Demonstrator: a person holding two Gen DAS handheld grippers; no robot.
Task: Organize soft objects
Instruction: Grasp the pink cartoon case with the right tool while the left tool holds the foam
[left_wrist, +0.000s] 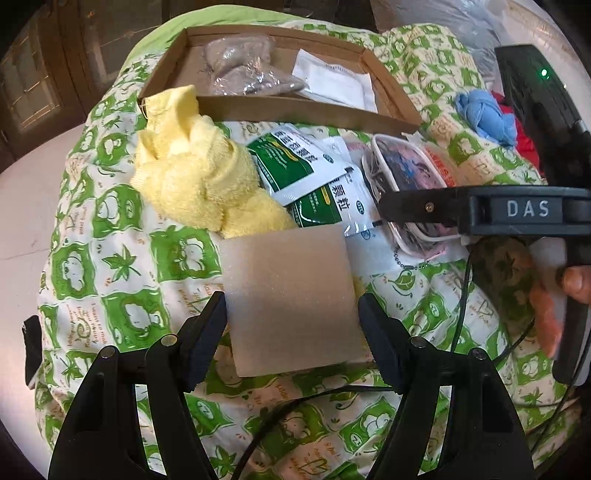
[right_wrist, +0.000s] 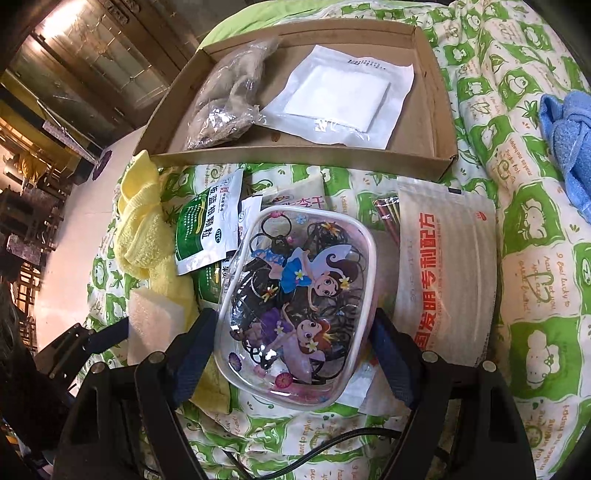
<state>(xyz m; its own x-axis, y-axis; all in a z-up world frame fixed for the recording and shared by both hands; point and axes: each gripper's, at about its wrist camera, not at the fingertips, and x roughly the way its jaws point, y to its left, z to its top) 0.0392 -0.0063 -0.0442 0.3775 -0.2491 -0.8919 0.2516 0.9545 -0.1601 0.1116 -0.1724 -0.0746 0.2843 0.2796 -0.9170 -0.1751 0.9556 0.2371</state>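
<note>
Left gripper (left_wrist: 291, 325) clamps a beige foam square (left_wrist: 291, 299) at 6 o'clock of the yellow towel (left_wrist: 195, 177); right gripper (right_wrist: 295, 354) straddles the cartoon pouch (right_wrist: 295, 306), contact indeterminate, 6 o'clock of the cardboard tray (right_wrist: 428, 92).

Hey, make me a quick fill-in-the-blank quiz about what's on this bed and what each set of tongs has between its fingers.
1. The left tongs straddle a square pad of ____.
2. The right tongs straddle a clear cartoon pouch full of black ____.
3. The white gauze packet lies inside the ____.
4. The knotted towel beside the green sachets is coloured ____.

Missing words: foam; hair ties; cardboard box; yellow.
</note>
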